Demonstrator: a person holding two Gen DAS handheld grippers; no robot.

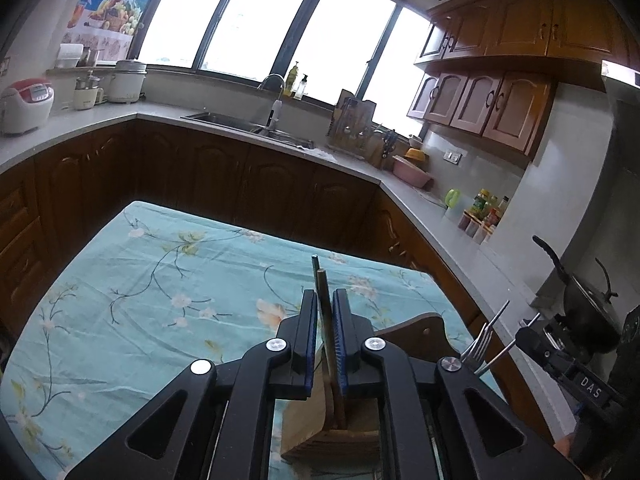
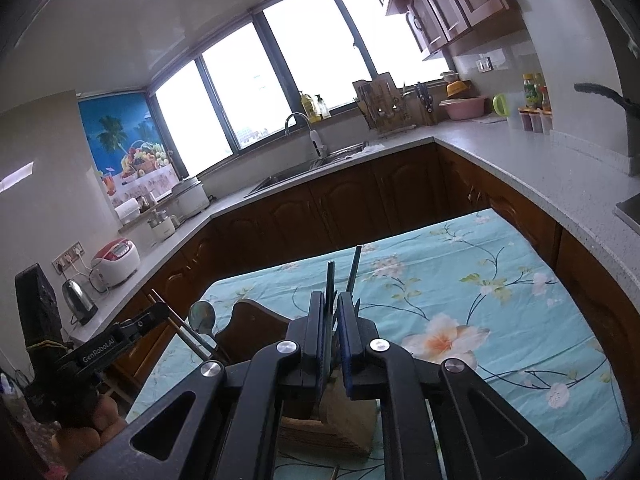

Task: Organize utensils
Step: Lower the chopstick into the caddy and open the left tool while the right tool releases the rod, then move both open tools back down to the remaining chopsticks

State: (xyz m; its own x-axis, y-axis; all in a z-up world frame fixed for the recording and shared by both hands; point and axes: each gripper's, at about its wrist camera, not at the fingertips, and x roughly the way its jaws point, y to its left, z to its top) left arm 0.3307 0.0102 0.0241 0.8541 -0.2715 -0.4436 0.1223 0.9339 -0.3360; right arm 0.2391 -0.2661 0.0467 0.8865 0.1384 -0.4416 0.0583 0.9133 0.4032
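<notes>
My left gripper (image 1: pixel 326 300) is shut on a thin metal utensil handle (image 1: pixel 322 284), whose lower end stands in a wooden utensil holder (image 1: pixel 328 436) on the floral cloth. A fork (image 1: pixel 478 346) stands to the right beside the other gripper. My right gripper (image 2: pixel 332 302) is shut on two thin dark utensil handles (image 2: pixel 330 280) above the same wooden holder (image 2: pixel 344 420). A spoon (image 2: pixel 202 316) held by the left gripper shows at the left of the right wrist view. The holder's tall back board (image 2: pixel 252 324) rises behind.
The table carries a light blue floral cloth (image 1: pixel 160 300). Behind it run dark wooden cabinets (image 1: pixel 240 184), a grey counter with a sink (image 1: pixel 248 124), a rice cooker (image 1: pixel 24 106), a kettle (image 2: pixel 78 296) and a black pan (image 1: pixel 588 304) on the stove.
</notes>
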